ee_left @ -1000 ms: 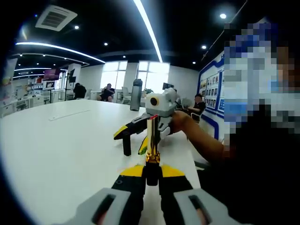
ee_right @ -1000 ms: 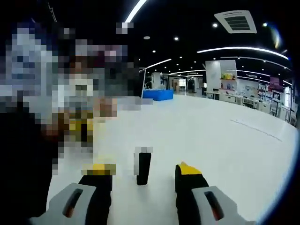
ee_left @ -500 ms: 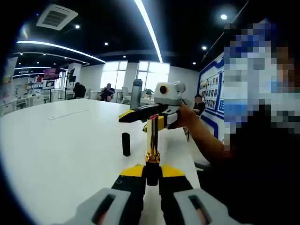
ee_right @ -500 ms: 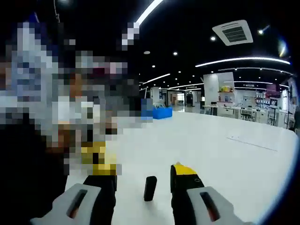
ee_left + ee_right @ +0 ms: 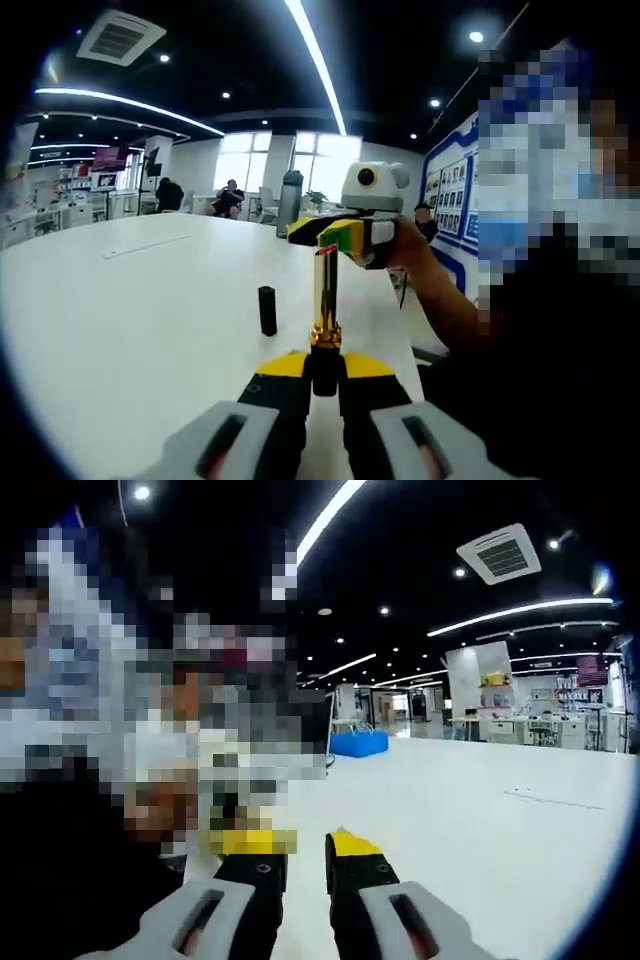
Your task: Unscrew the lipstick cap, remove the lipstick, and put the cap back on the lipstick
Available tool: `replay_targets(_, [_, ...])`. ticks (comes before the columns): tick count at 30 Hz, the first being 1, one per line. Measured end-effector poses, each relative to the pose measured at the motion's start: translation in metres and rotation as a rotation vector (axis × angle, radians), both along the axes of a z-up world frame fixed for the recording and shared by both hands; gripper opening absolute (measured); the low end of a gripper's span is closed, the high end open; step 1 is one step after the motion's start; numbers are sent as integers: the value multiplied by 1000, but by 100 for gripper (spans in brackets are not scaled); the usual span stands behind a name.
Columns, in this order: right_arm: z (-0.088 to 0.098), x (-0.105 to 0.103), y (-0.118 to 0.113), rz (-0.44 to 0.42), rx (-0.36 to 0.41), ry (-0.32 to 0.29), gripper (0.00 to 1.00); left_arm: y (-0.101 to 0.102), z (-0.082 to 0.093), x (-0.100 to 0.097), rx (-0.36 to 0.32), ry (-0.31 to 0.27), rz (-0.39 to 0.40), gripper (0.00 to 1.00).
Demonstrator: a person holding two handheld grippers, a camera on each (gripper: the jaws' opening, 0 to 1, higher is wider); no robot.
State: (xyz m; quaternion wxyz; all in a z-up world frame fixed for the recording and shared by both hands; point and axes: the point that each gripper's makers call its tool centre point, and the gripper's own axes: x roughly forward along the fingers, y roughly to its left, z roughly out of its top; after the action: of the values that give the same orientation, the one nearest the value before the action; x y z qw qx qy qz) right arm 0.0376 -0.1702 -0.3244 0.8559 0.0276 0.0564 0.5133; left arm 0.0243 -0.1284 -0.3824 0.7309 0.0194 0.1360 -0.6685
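- The lipstick stands upright in the left gripper view, its long axis vertical: black base pinched low between the left gripper's jaws, gold tube rising to a red tip.
- The cap is a short black cylinder standing upright on the white worktop, left of the lipstick and apart from it.
- Against 1 second ago, the right gripper has let go of the cap and risen from it; it was low around the cap then, and now sits above the lipstick's tip.
- In the left gripper view the right gripper's yellow-tipped jaws hover just over the red tip; whether they touch it cannot be told.
- In the right gripper view, the right gripper's jaws stand a narrow gap apart with nothing between them, and the cap has dropped out of that view.
- A person's hand holds the right gripper.
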Motion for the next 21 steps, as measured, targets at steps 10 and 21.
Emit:
replay_targets(10, [-8,-7,17,52,-49,8,14,1,-1,2,1,6,5,13])
replay_targets(21, [2,-19,22,76,-37,4,13,5,3,-3,-7,-12,7,13])
